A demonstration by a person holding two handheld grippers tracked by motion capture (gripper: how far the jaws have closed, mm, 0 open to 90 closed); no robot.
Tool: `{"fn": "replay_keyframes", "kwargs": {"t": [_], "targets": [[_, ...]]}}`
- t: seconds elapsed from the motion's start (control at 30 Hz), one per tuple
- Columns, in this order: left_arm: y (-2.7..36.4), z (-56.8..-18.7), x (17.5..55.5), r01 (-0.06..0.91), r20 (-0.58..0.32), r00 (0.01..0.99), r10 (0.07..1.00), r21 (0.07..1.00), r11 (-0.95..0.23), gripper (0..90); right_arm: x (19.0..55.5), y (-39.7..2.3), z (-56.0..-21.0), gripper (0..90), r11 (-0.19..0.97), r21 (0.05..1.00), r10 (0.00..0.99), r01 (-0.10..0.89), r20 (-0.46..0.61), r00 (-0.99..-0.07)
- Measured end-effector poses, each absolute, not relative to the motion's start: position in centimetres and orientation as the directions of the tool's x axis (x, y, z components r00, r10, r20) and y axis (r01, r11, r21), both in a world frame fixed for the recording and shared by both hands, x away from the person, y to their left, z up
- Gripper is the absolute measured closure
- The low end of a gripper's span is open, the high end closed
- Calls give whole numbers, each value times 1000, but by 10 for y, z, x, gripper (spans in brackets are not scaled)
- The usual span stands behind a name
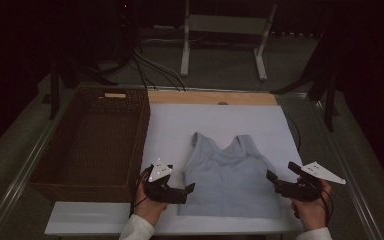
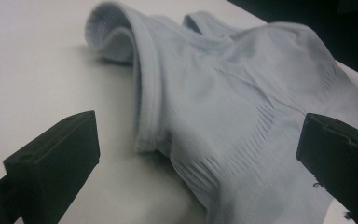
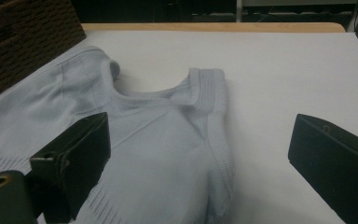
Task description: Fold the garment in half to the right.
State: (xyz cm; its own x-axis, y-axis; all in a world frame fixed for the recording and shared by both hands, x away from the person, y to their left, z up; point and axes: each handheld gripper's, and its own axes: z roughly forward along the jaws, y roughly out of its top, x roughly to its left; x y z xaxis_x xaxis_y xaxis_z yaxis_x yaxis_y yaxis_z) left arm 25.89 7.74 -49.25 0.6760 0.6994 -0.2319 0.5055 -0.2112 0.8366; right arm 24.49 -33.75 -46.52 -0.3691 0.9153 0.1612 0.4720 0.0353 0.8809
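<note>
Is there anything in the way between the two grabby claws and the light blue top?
Nothing visible is in the way. The top lies flat on the white board, with the left gripper open at its left edge and the right gripper open at its right edge. The basket sits off to the left.

Big brown wicker basket (image 1: 50, 165) sits on the table's left side, w/ a small pale tag (image 1: 115, 95) on its far rim. White sheet (image 1: 260, 125) covers the middle, bare wood strip (image 1: 210, 97) along the far edge. Behind the table: white metal stand (image 1: 225, 25) on the floor, black cables (image 1: 145, 67) trailing near it.
</note>
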Motion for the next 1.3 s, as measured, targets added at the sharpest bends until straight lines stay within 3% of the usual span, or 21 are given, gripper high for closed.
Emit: {"fn": "replay_keyframes", "kwargs": {"t": [0.57,0.97,1.2,1.23,1.27,1.3], "targets": [[64,-500,258,573,-277,677,681,780,-253,73,241,-341,-463,60,22,893,921,450,157,-357],[53,-514,281,620,-277,645,712,734,-277,106,240,-342,-461,60,10,902,928,431,153,-341],[50,-522,291,657,-311,620,720,708,-261,245,240,-342,-461,60,9,902,928,433,153,-339],[51,-521,291,653,-306,621,721,711,-260,279,240,-342,-461,60,10,901,928,433,153,-339],[52,-520,291,649,-309,625,717,717,-257,402,240,-342,-461,60,13,901,928,434,150,-340],[52,-518,291,645,-309,629,713,719,-257,402,240,-342,-461,60,13,901,928,434,150,-340]]}}
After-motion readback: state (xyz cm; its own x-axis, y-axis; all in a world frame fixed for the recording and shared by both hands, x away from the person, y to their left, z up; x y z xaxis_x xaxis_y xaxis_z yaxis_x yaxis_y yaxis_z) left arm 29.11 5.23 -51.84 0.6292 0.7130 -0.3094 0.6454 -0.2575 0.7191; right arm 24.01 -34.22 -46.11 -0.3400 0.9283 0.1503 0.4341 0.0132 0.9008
